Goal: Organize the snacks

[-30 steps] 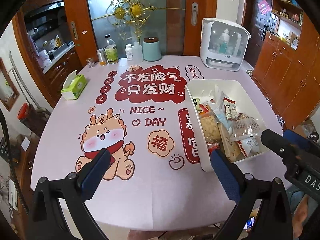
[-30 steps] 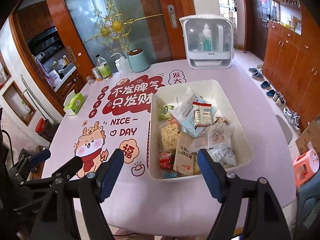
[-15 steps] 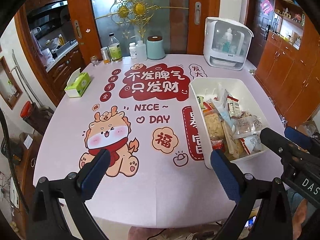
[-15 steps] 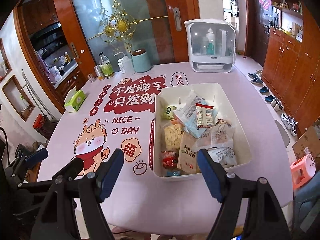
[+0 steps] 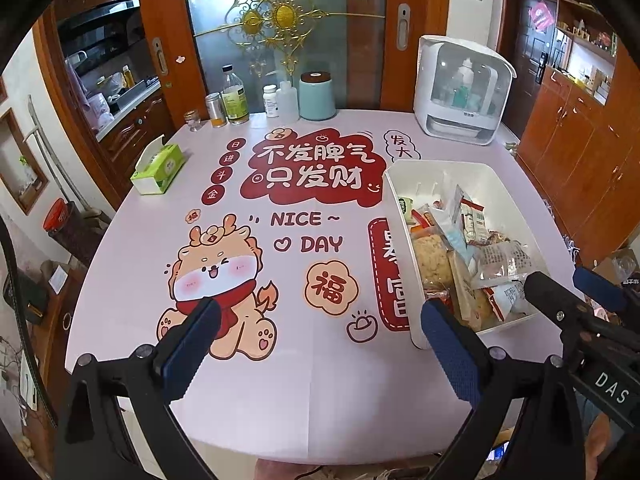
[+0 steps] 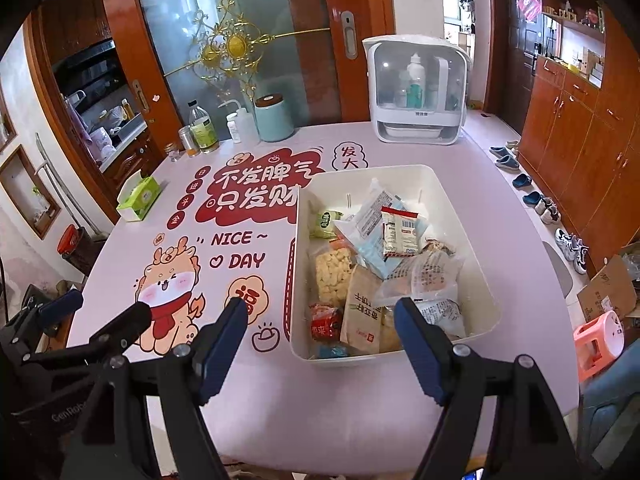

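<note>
A white plastic bin (image 6: 460, 216) (image 5: 496, 184) stands on the right half of a pink table with a cartoon print (image 6: 224, 400). It holds several snack packets, among them a red-and-white packet (image 6: 398, 232), a bag of pale puffs (image 6: 332, 276) and a tan packet (image 6: 362, 308). My left gripper (image 5: 320, 332) is open and empty above the table's near edge, left of the bin. My right gripper (image 6: 320, 328) is open and empty just before the bin's near wall.
A green tissue box (image 5: 158, 168) lies at the table's left edge. Bottles, jars and a teal canister (image 5: 318, 96) stand at the far edge beside a white appliance (image 5: 460, 92). An orange stool (image 6: 600, 340) and shoes are on the floor at right.
Both grippers have drawn back and up a little, so the table and bin look slightly farther. The jaws stay open and the snacks have not moved.
</note>
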Available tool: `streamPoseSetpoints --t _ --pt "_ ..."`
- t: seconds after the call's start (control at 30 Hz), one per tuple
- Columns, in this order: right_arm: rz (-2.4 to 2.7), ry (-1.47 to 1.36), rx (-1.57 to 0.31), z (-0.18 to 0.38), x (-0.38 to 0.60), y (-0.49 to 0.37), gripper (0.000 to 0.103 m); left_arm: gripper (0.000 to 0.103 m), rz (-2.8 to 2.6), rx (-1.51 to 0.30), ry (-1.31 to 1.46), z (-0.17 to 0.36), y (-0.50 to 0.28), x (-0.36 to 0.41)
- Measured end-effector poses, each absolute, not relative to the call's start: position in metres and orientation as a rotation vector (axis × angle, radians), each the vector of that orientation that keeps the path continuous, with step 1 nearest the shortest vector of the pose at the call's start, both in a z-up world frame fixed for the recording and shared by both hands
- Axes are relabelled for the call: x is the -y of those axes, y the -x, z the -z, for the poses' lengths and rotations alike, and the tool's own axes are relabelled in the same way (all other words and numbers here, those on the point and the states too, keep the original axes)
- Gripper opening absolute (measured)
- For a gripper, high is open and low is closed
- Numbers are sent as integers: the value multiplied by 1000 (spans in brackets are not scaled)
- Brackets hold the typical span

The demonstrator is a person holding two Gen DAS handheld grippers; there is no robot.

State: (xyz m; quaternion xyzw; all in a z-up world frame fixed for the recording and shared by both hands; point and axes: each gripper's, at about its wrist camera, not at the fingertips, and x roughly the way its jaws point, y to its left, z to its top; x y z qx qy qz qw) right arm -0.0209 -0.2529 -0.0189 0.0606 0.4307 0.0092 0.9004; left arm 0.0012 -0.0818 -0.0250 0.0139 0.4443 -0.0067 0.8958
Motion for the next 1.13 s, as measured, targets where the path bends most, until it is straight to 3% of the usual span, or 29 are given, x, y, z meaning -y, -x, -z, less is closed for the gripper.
streamPoseSetpoints --t 1.13 --pt "-22 -127 -900 28 257 13 77 100 16 -939 -30 35 -3 92"
